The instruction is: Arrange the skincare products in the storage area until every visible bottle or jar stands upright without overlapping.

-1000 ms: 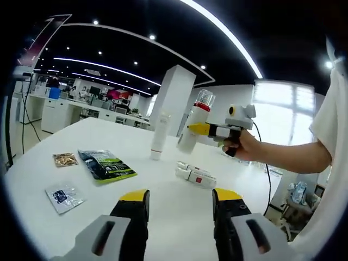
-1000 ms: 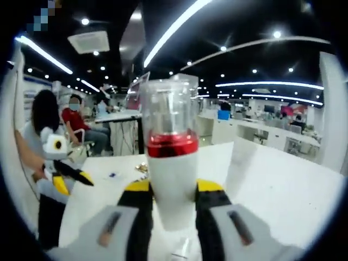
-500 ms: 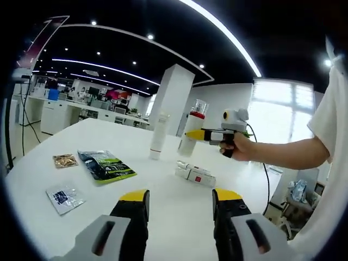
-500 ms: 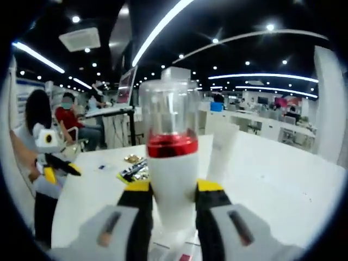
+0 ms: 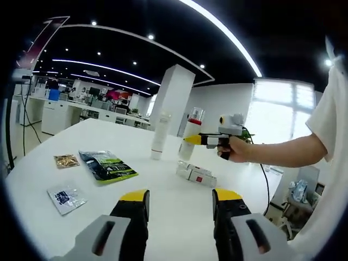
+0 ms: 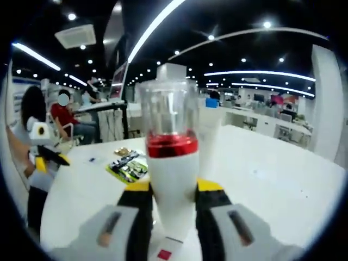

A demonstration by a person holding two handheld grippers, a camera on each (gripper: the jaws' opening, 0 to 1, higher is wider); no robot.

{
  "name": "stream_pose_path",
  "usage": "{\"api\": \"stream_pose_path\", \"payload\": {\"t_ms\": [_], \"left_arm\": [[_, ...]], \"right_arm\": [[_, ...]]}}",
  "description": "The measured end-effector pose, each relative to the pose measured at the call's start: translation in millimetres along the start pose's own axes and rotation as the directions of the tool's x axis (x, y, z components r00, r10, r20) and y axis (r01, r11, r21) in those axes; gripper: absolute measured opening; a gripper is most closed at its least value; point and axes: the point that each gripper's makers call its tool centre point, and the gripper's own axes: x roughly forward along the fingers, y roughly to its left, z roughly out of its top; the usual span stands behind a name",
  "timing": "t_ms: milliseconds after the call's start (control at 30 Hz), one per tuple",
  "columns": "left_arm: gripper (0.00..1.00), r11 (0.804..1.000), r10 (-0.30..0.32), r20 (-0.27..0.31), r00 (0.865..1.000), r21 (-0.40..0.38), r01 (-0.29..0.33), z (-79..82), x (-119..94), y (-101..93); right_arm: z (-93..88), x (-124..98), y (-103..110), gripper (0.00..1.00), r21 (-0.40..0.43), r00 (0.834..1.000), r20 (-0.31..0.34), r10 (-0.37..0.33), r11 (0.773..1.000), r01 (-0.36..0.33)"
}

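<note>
In the left gripper view a clear sachet (image 5: pixel 64 197) lies nearest the left edge of the white table (image 5: pixel 174 206), with a small gold packet (image 5: pixel 66 160) further back along that side and a dark green pouch (image 5: pixel 107 165) just beside it, toward the table's middle. Past the pouch a tall white tube (image 5: pixel 160 135) stands upright near the far edge. To its right, the pump bottle (image 5: pixel 189 137), white with a red collar and clear cap, is upright and gripped between the yellow-tipped jaws of the right gripper (image 5: pixel 191 140), held in a person's hand (image 5: pixel 232 150); whether its base touches the table cannot be told. Just in front of the bottle a small white box (image 5: pixel 196 174) with a red mark lies flat. The left gripper (image 5: pixel 180 197) hangs low over the near edge, jaws well apart with nothing between them. In the right gripper view the right gripper (image 6: pixel 172 188) is closed on the pump bottle (image 6: pixel 171 157), pinching its white body below the red collar, with the white tube (image 6: pixel 209 136) just behind it and the green pouch (image 6: pixel 130 166) off to the left on the table (image 6: pixel 272 179).
</note>
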Motion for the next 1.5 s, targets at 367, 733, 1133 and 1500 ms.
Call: {"api": "stream_pose_path", "payload": {"t_ms": [367, 733, 1133, 1500], "left_arm": [[0.48, 1.0, 0.001, -0.014, 1.0, -0.005, -0.001, -4.2, 2.3, 0.5], [0.48, 1.0, 0.011, -0.025, 1.0, 0.002, -0.011, -5.5, 0.7, 3.0], [0.48, 1.0, 0.03, -0.037, 0.999, 0.009, -0.03, -6.0, 0.6, 8.4], [0.48, 0.999, 0.03, -0.071, 0.997, 0.019, -0.029, -14.8, 2.6, 2.5]], "right_arm": [[-4.0, 7.2, -23.7, 0.27, 0.051, 0.999, 0.027, -0.031, 0.998, 0.029], [-17.7, 28.2, -47.5, 0.27, 0.064, 1.0, 0.004, -0.015, 0.998, 0.015], [-32.5, 34.9, -57.5, 0.27, 0.029, 0.998, 0.011, 0.067, 0.997, -0.067], [-30.7, 40.9, -57.2, 0.28, 0.049, 0.985, 0.083, 0.152, 0.986, -0.157]]}}
